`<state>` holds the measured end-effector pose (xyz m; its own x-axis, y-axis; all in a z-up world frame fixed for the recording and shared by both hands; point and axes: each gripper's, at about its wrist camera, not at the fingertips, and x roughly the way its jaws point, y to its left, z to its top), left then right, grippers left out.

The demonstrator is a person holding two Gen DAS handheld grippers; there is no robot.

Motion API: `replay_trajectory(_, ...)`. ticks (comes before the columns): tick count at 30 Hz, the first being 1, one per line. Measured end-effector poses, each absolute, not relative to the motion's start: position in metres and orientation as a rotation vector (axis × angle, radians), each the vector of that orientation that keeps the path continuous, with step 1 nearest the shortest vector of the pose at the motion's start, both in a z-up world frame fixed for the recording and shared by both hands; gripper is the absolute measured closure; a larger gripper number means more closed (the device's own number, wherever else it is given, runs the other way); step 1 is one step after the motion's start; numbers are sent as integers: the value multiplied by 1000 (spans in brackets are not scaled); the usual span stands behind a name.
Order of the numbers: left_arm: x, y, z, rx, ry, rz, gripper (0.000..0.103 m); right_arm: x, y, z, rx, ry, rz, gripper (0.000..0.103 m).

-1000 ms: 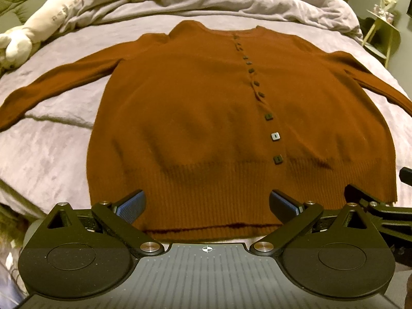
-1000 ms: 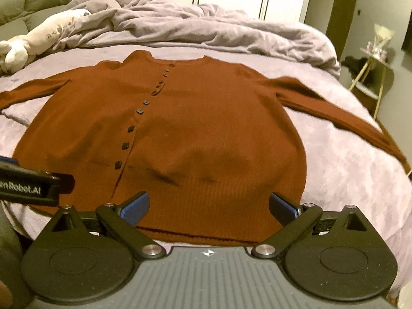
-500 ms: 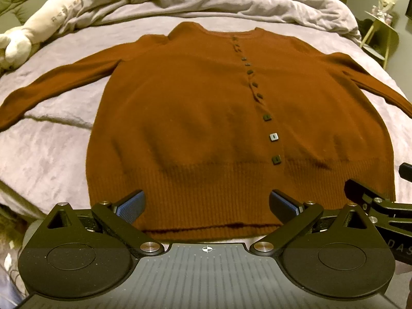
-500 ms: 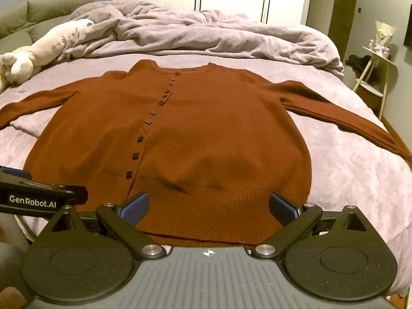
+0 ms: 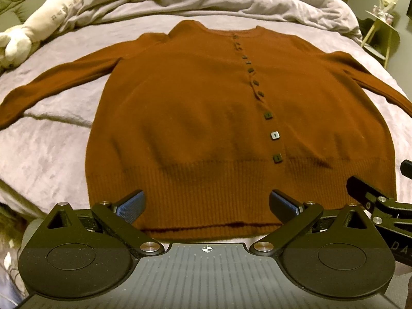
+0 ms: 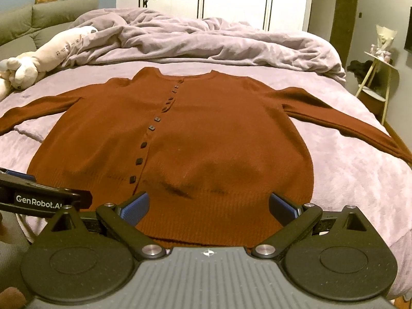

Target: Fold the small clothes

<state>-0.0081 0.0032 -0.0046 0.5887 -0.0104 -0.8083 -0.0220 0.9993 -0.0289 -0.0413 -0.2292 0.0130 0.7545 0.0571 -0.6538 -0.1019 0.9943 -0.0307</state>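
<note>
Right hand-held gripper (image 6: 209, 207) has risen; both gape empty over the ribbed-hem rust knit cardigan (image 5: 219, 118), left hand-held gripper (image 5: 206, 206) unmoved

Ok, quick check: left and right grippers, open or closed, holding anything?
Left gripper: open, empty, jaws wide over the cardigan's hem.
Right gripper: open, empty, also at the hem.
</note>
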Motion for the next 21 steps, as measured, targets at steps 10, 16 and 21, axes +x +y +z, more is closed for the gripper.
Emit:
replay_trajectory(10,-7,4,-6,-34,946,12,0,-41,-228,10,-58,717,131,4)
replay_trajectory(16,-7,4,-7,-30,949,14,0,-43,-227,13,-56,683,153,4)
replay_trajectory(21,-6,3,-8,-32,951,14,0,-43,-227,13,-38,674,184,4)
